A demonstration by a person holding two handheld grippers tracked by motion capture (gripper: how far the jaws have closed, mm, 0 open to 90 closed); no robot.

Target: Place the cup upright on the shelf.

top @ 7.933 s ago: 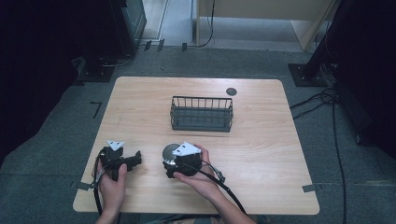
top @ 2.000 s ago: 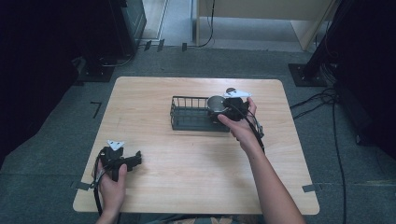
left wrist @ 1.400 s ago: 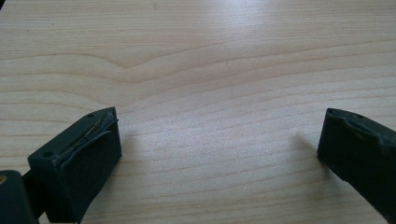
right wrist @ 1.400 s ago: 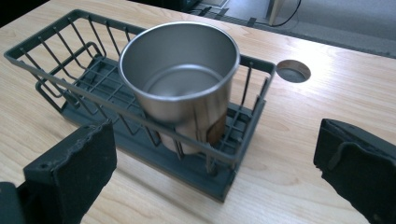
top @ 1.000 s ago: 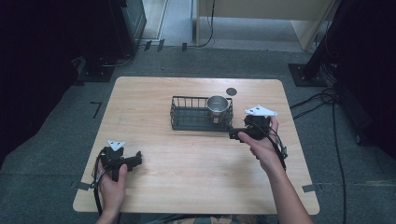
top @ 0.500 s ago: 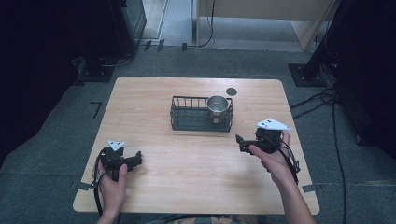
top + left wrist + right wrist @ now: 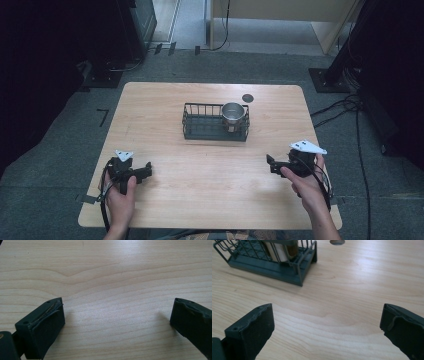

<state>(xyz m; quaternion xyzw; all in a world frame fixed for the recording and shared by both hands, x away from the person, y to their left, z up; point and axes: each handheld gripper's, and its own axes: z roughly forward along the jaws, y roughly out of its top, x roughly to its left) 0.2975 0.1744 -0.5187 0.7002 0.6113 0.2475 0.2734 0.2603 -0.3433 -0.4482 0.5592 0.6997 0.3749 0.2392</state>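
Wire basket (image 7: 215, 122) sits mid-desk (image 7: 165, 105), toward the far edge. Metal cup (image 7: 232, 112) stands in the basket's right end. Hole (image 7: 247, 98) in desk just behind basket's right corner. Left claw (image 7: 142, 171) near-left, right claw (image 7: 272, 164) near-right, both well apart from basket.

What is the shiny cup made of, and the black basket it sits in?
The round silver cup looks like metal, probably steel: its rim shines brightly. The dark rectangular wire basket looks like thin metal rods with a matte dark coating, though the solid base could be plastic.
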